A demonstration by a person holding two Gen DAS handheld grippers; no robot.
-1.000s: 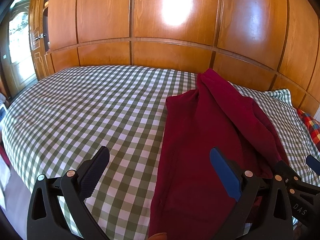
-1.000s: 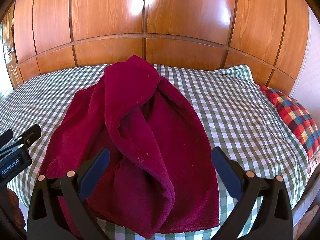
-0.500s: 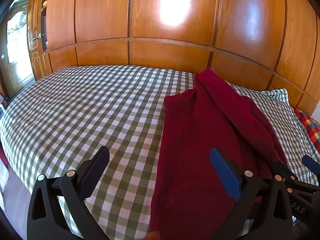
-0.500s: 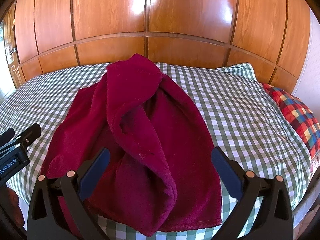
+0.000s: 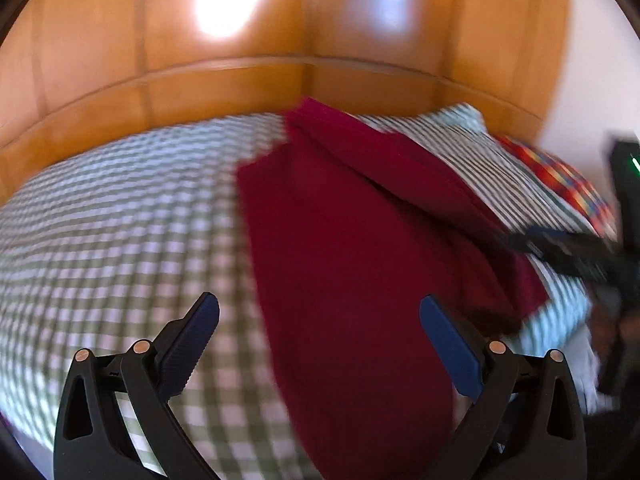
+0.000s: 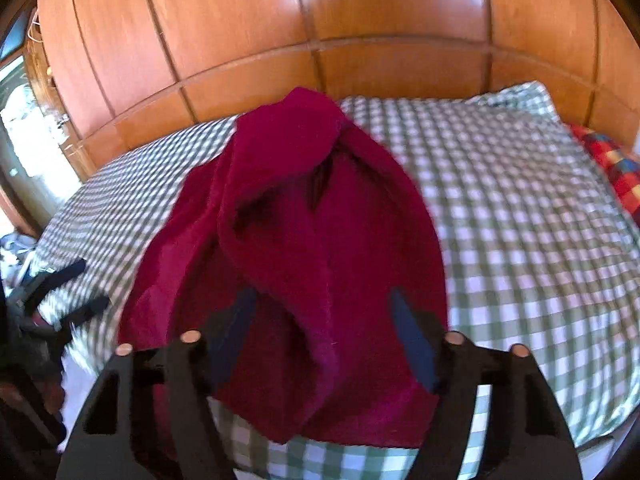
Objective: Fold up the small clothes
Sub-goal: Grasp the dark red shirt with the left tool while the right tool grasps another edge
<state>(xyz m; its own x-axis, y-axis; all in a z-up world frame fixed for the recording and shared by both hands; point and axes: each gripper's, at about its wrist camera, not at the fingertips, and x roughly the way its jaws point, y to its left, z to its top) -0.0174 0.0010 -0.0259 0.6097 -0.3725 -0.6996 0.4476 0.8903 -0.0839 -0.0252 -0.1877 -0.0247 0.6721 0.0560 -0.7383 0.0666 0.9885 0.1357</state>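
No text, label, brand or number can be read in either blurred view.

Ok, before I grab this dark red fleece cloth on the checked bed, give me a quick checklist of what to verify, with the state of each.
1. Left gripper open and empty: ok, jaws wide apart.
2. Right gripper open: ok, though its jaws stand narrower than the left's.
3. Dark red fleece cloth lying flat: not ok, a twisted fold runs down its middle.
4. Near hem reachable: ok, it lies by the edge of the green-and-white checked bedsheet, below the right gripper.
5. Right gripper touching cloth: cannot tell, the picture is blurred.
6. Left edge of cloth exposed: ok, it runs between the left gripper's fingers.
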